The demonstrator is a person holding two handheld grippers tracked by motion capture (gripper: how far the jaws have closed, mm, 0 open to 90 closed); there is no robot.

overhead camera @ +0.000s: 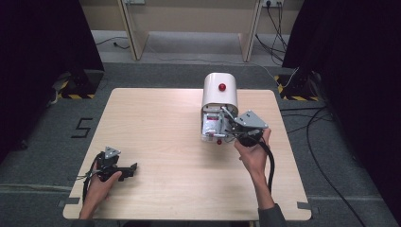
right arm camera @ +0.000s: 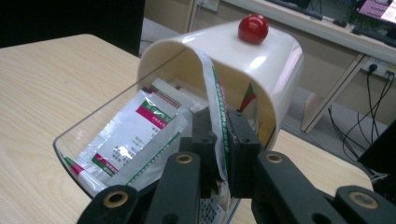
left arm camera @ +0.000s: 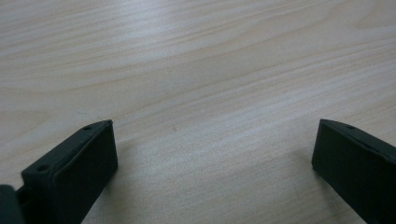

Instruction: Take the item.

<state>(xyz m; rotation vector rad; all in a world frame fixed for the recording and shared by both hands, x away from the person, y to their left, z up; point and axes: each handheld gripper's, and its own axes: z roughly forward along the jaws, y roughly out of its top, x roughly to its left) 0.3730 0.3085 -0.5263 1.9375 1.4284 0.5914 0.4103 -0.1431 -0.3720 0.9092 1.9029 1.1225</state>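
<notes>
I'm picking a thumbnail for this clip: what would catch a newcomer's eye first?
First the cream, arch-lidded box with its red knob, far right of centre on the pale wooden table. Next the right tongs, shut on a clear packet with green and red print and holding it on edge above more packets in the box's clear tray. The left tongs rest open near the table's front left corner.

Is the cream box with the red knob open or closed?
Open: the cream box has its lid rolled back, exposing packets in the clear tray.
</notes>
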